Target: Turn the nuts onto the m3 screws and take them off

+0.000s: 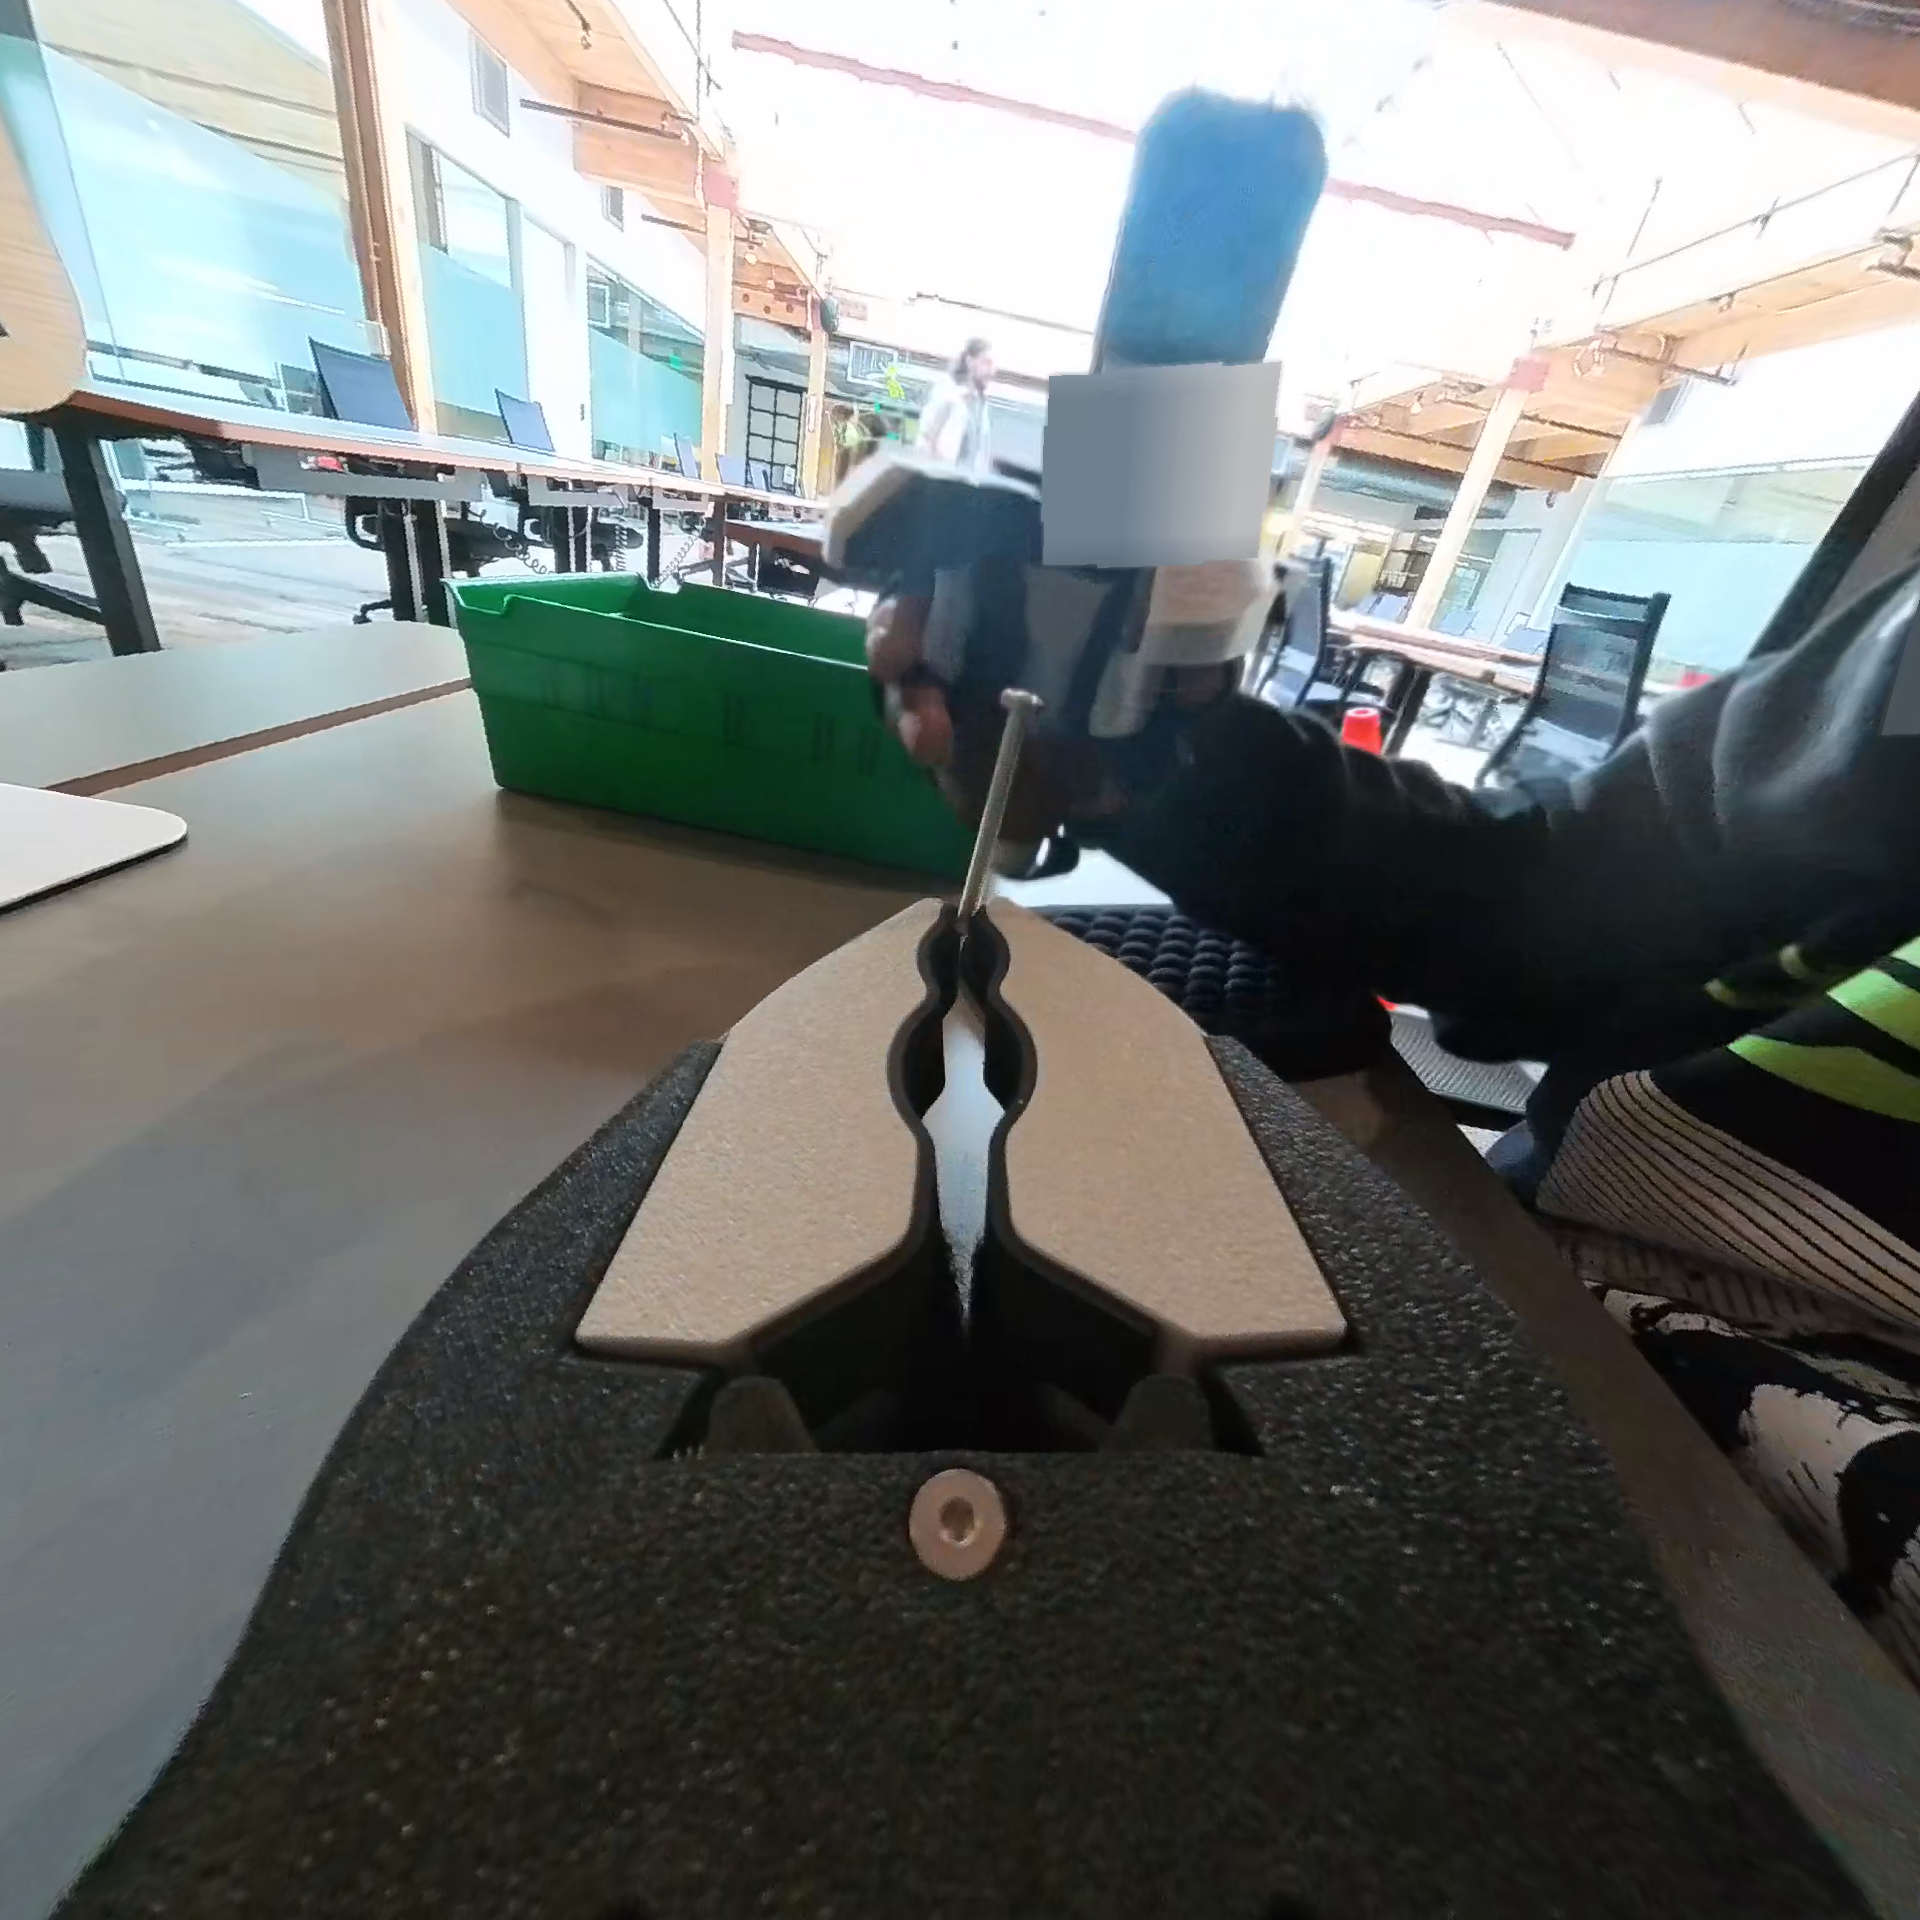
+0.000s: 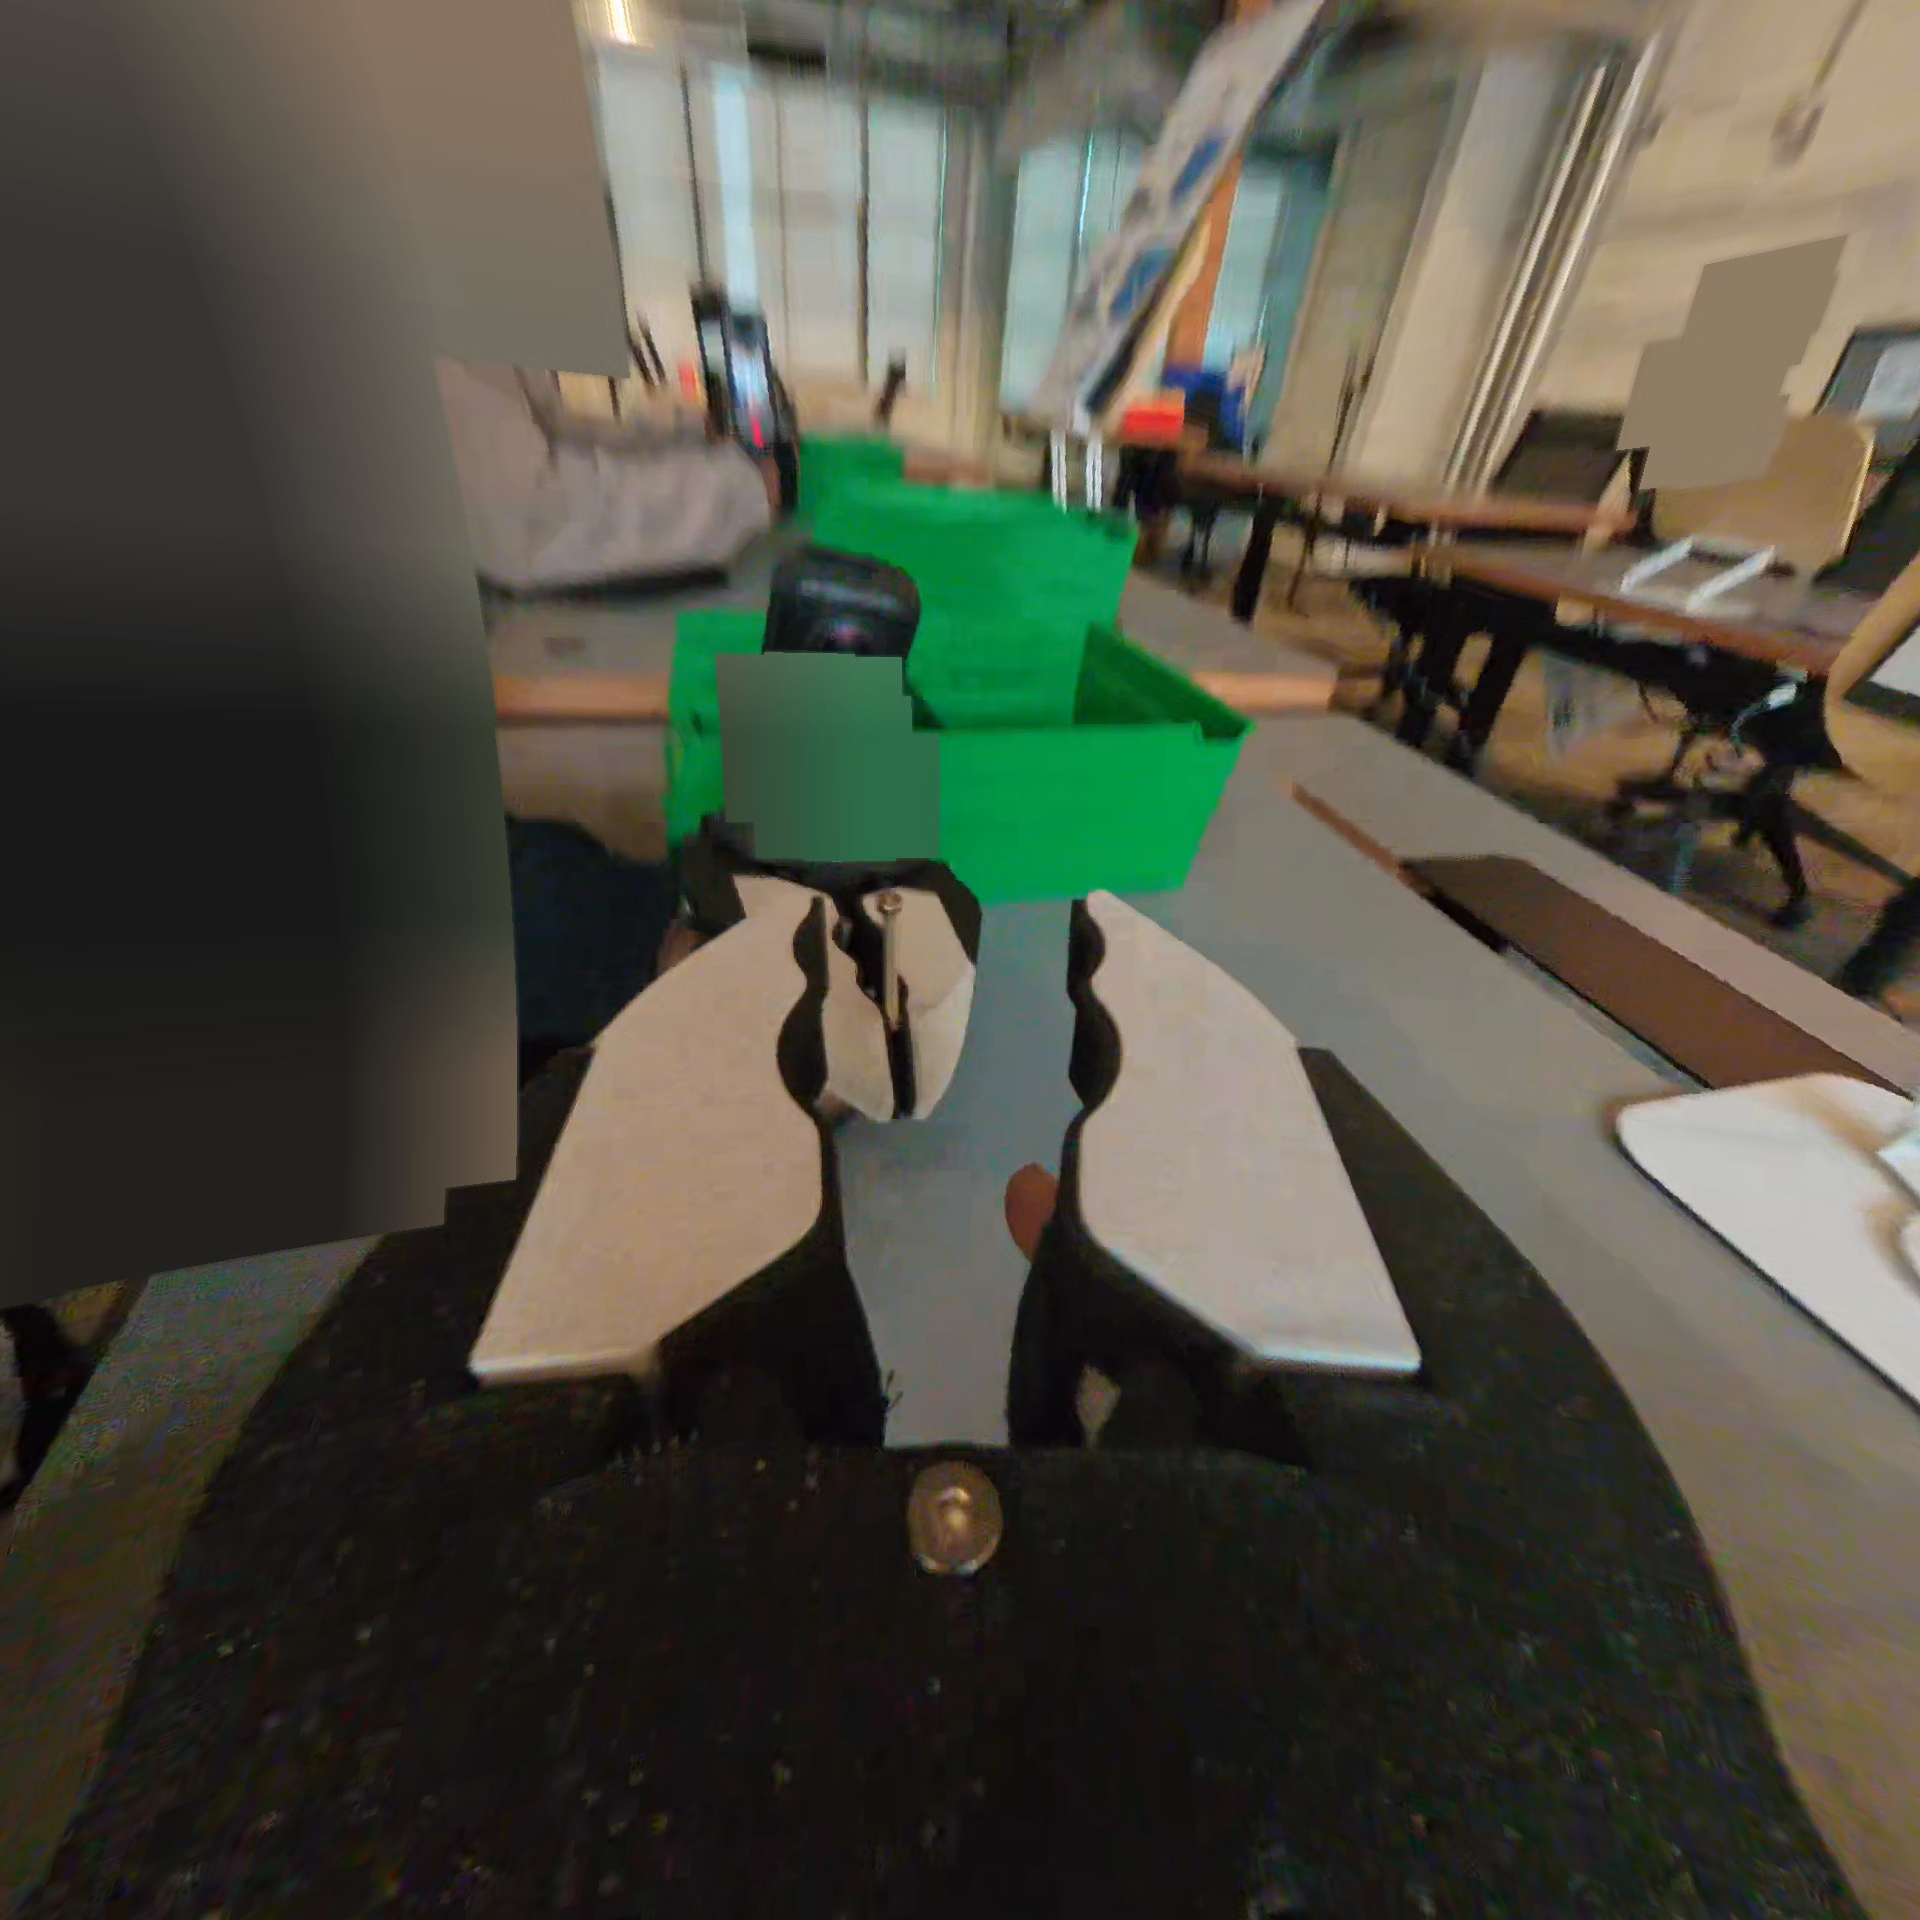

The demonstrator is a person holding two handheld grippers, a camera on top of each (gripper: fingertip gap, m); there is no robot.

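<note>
- Up close, the left gripper (image 1: 966,925) has its two tan fingers pressed together at the tips, pinching the lower end of a thin silver screw (image 1: 995,805).
- The screw stands nearly upright out of the fingertips, leaning slightly to the right, with its small round head at the top; I cannot make out a nut on it.
- The right gripper (image 2: 951,956) has its fingers spread wide apart with only the table surface between them, gripping nothing.
- Seen from the right wrist view, the left gripper's closed fingers and the screw (image 2: 891,961) sit just ahead, near the right gripper's left finger (image 2: 727,1039) but not between the pads.
- A gloved hand (image 1: 1247,821) carries the right gripper, just behind the screw in the left wrist view.
- Behind both grippers a green bin (image 1: 665,717) rests on the dark table (image 1: 312,987).
- A black bumpy mat (image 1: 1174,956) lies to the right of the left fingertips.
- A white board (image 2: 1766,1174) sits at the table's edge.
</note>
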